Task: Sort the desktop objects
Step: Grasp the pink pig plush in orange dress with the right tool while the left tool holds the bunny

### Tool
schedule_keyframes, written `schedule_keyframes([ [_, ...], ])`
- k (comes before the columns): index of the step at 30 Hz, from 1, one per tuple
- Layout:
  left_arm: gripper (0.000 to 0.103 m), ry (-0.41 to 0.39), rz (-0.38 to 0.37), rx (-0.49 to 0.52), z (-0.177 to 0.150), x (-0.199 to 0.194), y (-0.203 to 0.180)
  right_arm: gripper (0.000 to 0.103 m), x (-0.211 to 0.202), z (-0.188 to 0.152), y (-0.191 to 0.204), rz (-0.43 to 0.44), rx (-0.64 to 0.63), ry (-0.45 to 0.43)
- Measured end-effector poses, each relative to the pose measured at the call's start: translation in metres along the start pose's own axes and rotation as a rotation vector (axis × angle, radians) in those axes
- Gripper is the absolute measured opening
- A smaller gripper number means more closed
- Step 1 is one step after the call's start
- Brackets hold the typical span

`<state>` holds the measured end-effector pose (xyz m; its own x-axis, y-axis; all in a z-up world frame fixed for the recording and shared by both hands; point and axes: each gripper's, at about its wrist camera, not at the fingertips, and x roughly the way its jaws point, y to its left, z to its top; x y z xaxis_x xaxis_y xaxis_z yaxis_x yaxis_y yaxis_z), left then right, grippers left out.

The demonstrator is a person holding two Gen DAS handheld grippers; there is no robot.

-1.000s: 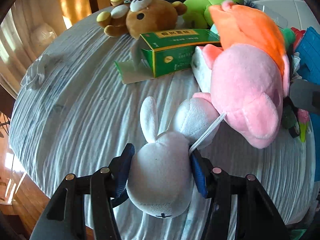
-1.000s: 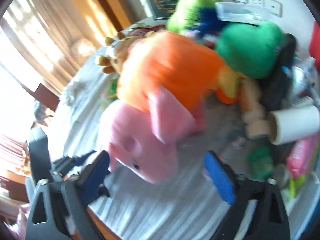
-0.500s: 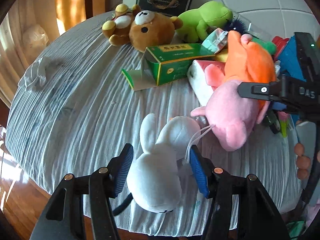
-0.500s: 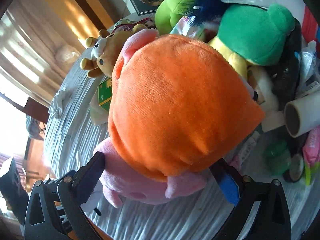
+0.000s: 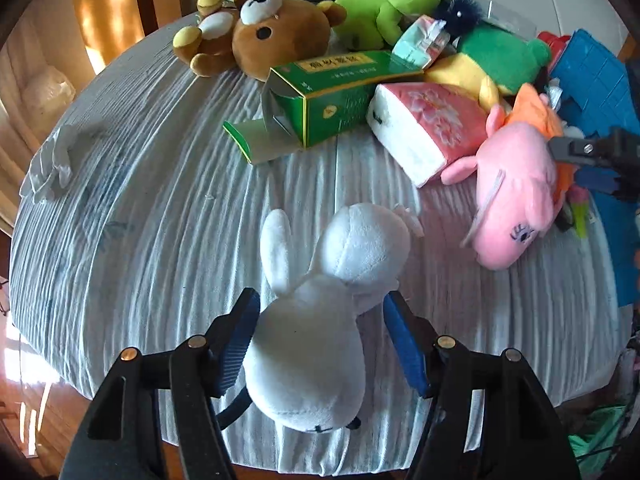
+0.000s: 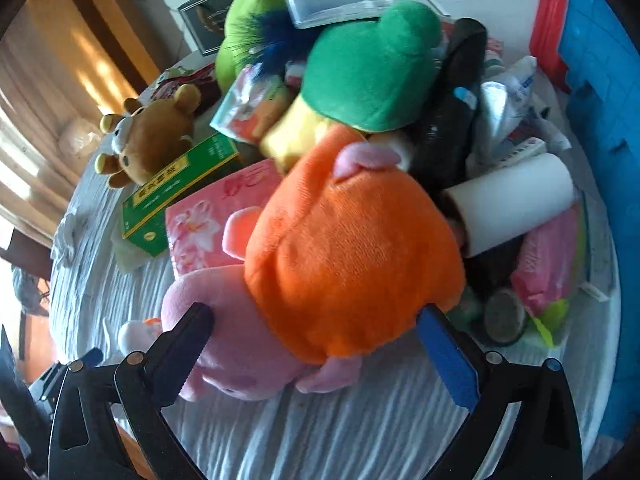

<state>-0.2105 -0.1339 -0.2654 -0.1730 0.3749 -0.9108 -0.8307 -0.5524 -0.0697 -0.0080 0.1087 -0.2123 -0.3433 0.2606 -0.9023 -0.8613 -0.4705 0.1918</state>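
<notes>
A white plush rabbit (image 5: 312,352) lies on the striped tablecloth (image 5: 140,200) between the fingers of my left gripper (image 5: 322,320). Its jaws are opening: the left pad (image 5: 240,340) lies against the rabbit, and a gap shows at the right pad (image 5: 404,344). A pink plush pig in an orange dress (image 6: 352,264) lies to the right, face toward the table's near edge (image 5: 516,200). My right gripper (image 6: 312,332) stands open astride it, one finger by the pink head, the blue pad (image 6: 444,356) by the dress hem.
Behind lie a brown bear (image 5: 276,36), an open green carton (image 5: 340,96), a pink tissue pack (image 5: 428,128), a light green plush (image 5: 392,4) and a green-and-yellow plush (image 5: 492,60). A blue crate (image 5: 596,80) stands at the right. A white roll (image 6: 516,208) and packets crowd beside the pig.
My left jaws have widened around the rabbit. The pig has slid right, off the rabbit. My right gripper has come down over the pig.
</notes>
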Motion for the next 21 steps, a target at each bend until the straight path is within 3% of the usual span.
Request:
schedule_keyframes([
  [3,0.06,0.037,0.074,-0.009,0.006,0.025,0.001,0.103,-0.001,-0.004,-0.008,0.063,0.038,0.019],
  [6,0.051,0.027,0.037,-0.076,0.016,0.026,0.01,0.103,0.002,-0.011,-0.007,0.1,0.05,0.043],
  [8,0.05,-0.026,0.054,-0.07,0.023,0.014,0.007,0.103,0.004,-0.015,-0.004,0.125,0.066,0.055],
  [13,0.05,-0.157,0.004,-0.065,0.04,-0.021,-0.008,0.103,0.013,-0.014,0.011,0.232,0.142,0.075],
  [21,0.05,-0.195,-0.038,-0.062,0.078,-0.014,-0.033,0.103,0.033,0.01,-0.002,0.198,0.295,0.054],
])
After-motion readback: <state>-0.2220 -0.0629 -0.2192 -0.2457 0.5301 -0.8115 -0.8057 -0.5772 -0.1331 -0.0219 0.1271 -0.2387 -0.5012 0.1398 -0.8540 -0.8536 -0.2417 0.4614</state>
